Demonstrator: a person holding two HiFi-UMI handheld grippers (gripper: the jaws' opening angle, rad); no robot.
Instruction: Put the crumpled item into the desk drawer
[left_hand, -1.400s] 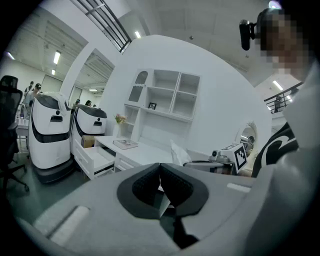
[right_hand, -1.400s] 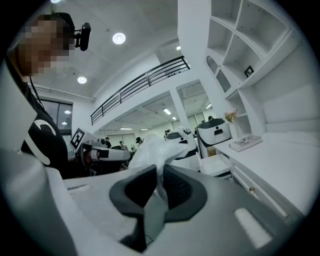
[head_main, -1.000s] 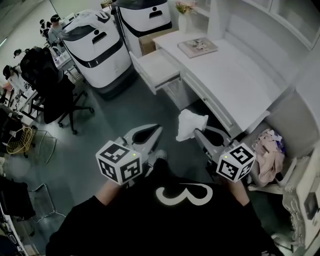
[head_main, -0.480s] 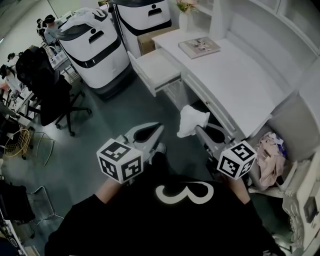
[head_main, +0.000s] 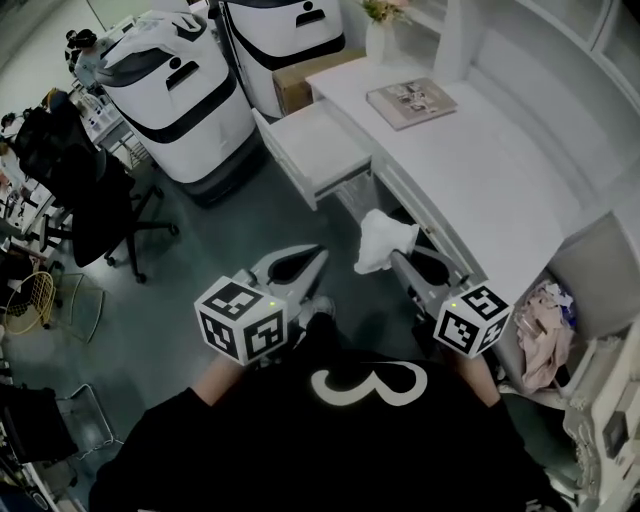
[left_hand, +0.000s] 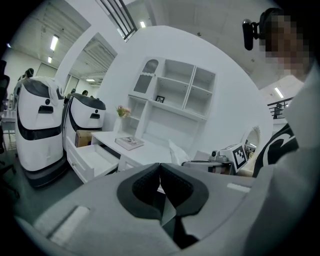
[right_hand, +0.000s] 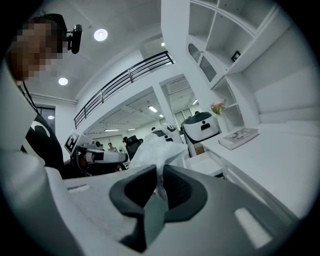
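Head view. 1 crumpled item (head_main: 382, 240), pinched in my right gripper (head_main: 396, 258), just short of the desk (head_main: 500, 170). 1 open drawer (head_main: 315, 145), ahead and left of it. My left gripper (head_main: 318, 256): pressed together, empty.

Black top (head_main: 300, 455) with a white looped mark (head_main: 367, 388) at 6 o'clock; grey left gripper (head_main: 320, 256) and right gripper (head_main: 394, 258), dark-padded, each carry a cube (head_main: 240, 320) of black-and-white square markers

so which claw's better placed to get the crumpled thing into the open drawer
Right. The right claw is shut on the crumpled item, with the open drawer ahead; the left claw is shut and empty.
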